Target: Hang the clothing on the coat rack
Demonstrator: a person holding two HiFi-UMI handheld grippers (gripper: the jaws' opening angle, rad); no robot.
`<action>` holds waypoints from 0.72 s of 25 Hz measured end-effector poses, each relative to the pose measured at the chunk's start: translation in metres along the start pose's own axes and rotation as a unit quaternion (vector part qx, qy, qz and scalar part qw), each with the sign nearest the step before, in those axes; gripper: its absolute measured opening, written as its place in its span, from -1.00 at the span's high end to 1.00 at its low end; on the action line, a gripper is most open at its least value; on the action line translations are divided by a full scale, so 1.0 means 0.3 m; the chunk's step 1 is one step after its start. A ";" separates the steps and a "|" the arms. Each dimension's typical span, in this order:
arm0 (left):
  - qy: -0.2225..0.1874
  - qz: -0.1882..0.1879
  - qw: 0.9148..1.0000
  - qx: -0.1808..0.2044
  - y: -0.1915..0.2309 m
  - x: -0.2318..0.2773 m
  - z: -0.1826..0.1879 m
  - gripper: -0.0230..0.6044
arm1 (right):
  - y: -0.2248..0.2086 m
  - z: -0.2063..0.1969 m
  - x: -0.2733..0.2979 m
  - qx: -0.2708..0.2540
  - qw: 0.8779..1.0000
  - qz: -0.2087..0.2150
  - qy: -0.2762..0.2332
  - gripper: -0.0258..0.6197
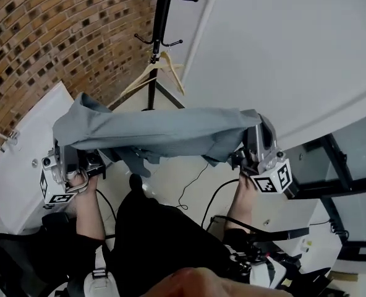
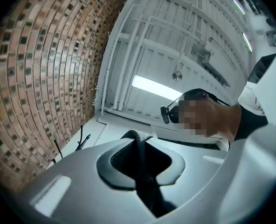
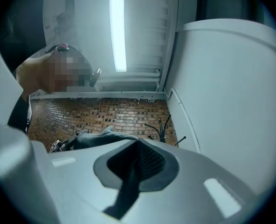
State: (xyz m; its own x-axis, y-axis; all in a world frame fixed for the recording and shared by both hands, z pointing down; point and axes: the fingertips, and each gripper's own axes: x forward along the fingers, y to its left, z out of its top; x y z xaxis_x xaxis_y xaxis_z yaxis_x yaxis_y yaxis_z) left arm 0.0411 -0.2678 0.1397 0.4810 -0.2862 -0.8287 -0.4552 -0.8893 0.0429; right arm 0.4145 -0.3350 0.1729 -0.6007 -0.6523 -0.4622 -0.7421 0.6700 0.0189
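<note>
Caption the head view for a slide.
Left gripper and right gripper hold a grey garment spread before the coat rack.

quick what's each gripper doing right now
left gripper: closed, holding one end of the grey garment
right gripper: closed, holding the other end of the grey garment

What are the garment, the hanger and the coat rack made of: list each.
The garment: soft grey-blue cloth, matte; it drapes and creases. The hanger: pale wood, apparently, unpainted tan. The coat rack: probably metal, thin black pole and hooks.
</note>
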 end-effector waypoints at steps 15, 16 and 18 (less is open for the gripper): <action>-0.037 -0.032 0.998 0.034 0.842 0.612 -0.009 0.82 | -0.502 0.131 0.768 -0.087 0.994 0.024 -0.061 0.90; -0.025 -0.009 0.999 0.040 0.952 0.675 -0.023 0.82 | -0.565 0.136 0.847 -0.081 0.994 0.019 -0.068 0.89; 0.026 0.060 0.998 0.025 1.219 0.766 -0.138 0.82 | -0.721 0.074 1.008 -0.062 0.996 -0.005 -0.060 0.90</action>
State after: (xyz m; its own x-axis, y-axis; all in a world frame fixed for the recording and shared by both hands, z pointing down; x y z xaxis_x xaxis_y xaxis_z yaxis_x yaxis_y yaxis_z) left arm 0.0163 -0.6736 -0.0120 0.4585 -0.4079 -0.7895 -0.5477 -0.8293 0.1103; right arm 0.4001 -0.6695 0.0093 -0.5580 -0.6068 -0.5662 -0.7837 0.6096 0.1190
